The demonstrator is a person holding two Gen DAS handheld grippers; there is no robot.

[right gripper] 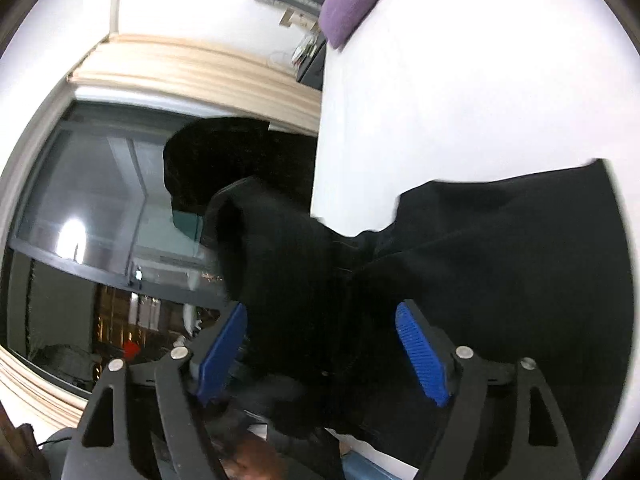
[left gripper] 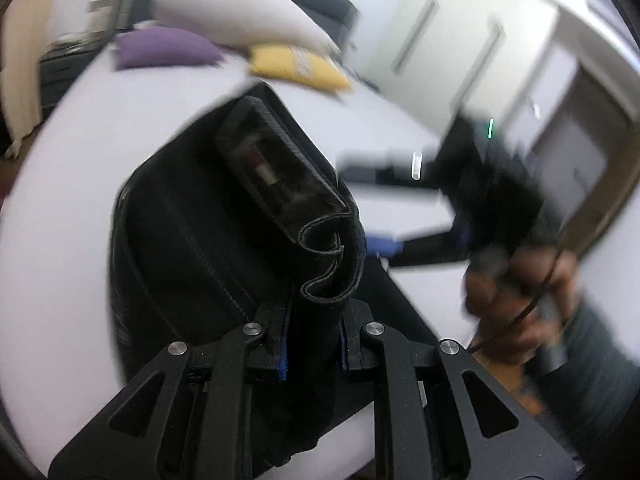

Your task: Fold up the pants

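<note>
Bunching between the left gripper (left gripper: 312, 344) fingers, the pants (left gripper: 224, 220) are pinched; right gripper (right gripper: 320, 352) fingers spread around cloth.

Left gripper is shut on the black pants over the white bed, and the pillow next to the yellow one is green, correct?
Not quite: the pillow beside the yellow pillow is purple, as the left wrist view shows. The left gripper is shut on the black pants over the white bed.

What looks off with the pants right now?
The pants are bunched: a wavy hem sits crumpled in the left gripper, not flat. In the right wrist view the pants hang off the edge of the white bed, with the right gripper open around the fabric.
</note>
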